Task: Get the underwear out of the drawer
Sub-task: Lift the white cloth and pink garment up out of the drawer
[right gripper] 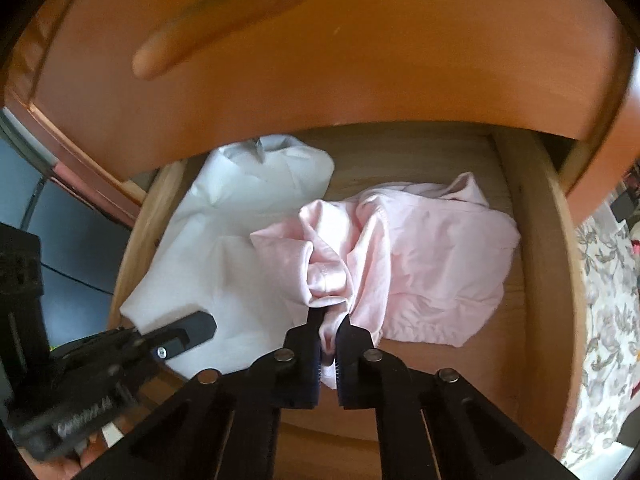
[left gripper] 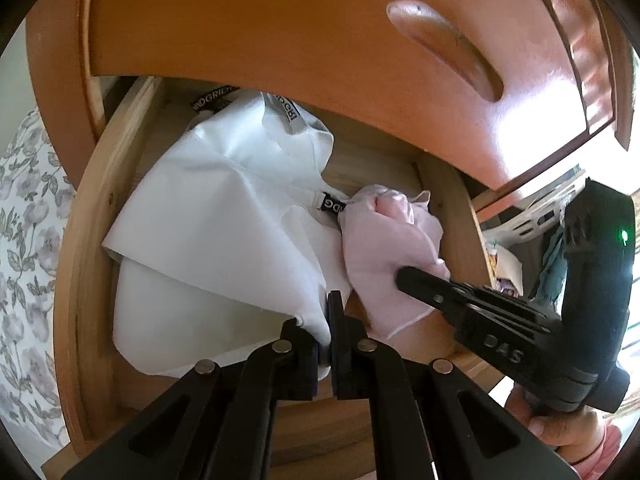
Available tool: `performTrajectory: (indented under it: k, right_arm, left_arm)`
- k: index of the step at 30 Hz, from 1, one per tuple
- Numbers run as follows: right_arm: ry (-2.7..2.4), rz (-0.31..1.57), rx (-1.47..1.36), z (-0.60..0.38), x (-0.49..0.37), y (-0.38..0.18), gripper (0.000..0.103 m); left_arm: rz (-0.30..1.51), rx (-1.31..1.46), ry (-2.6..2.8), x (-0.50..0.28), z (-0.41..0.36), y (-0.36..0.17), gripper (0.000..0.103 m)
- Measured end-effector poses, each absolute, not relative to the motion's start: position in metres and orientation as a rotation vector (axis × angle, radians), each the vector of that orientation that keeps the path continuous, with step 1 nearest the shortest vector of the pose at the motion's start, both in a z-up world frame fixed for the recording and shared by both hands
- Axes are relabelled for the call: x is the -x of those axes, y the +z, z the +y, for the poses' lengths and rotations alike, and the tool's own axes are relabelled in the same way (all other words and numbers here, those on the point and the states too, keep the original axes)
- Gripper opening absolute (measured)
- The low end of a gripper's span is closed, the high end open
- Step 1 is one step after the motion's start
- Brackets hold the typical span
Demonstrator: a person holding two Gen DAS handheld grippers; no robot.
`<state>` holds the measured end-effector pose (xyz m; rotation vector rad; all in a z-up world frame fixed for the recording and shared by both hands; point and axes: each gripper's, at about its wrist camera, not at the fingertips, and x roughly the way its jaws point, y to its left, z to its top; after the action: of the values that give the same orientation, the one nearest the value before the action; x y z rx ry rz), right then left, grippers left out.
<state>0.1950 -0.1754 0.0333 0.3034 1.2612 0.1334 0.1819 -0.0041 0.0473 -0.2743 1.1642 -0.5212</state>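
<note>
An open wooden drawer (left gripper: pixel 92 200) (right gripper: pixel 540 240) holds two garments. White underwear (left gripper: pixel 208 216) (right gripper: pixel 224 248) with black labelled bands lies on the left. Pink underwear (left gripper: pixel 384 248) (right gripper: pixel 432 248) lies bunched on the right, overlapping the white one. My left gripper (left gripper: pixel 325 320) is shut on the near edge of the white underwear; in the right wrist view the left gripper (right gripper: pixel 200 326) rests against that white cloth. My right gripper (right gripper: pixel 330 320) is shut on a gathered fold of the pink underwear, and the right gripper (left gripper: pixel 408 276) shows in the left wrist view with its tip on the pink cloth.
A closed upper drawer front with a long wooden handle (left gripper: pixel 444 48) (right gripper: pixel 220 20) overhangs the back of the open drawer. Floral fabric (left gripper: pixel 24 240) (right gripper: pixel 608 280) lies beside the chest. A white basket (left gripper: pixel 532 220) stands behind the right gripper. A hand (left gripper: pixel 560 432) holds that gripper.
</note>
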Motion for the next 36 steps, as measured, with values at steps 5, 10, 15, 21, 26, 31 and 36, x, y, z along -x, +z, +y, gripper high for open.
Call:
performTrajectory:
  k: [5,10,15,21,26,31,36]
  right_arm:
    - [0.111,1.185,-0.319,-0.196,-0.18,0.058,0.005]
    - [0.114,1.102,-0.333,-0.213,-0.168,0.09,0.004]
    - [0.141,1.038,-0.336,-0.213,-0.16,0.12,0.004]
    - [0.155,0.941,-0.327,-0.219,-0.141,0.161,0.004]
    - [0.163,0.89,-0.336,-0.222,-0.131,0.186,0.004]
    - [0.182,0.838,-0.325,-0.215,-0.121,0.205,0.004]
    - [0.193,0.788,-0.316,-0.217,-0.106,0.231,0.004]
  left_arm:
    - [1.14,0.281,-0.546,-0.18,-0.007,0.056,0.004]
    - [1.079,0.29,-0.591,-0.174,-0.012,0.074,0.003]
    - [0.987,0.311,-0.64,-0.17,-0.01,0.102,0.003]
    - [0.873,0.326,-0.669,-0.162,-0.001,0.143,0.003]
    - [0.805,0.325,-0.687,-0.154,0.001,0.168,0.003]
    - [0.747,0.312,-0.71,-0.142,0.0,0.192,0.003]
    - [0.701,0.305,-0.728,-0.128,0.002,0.212,0.003]
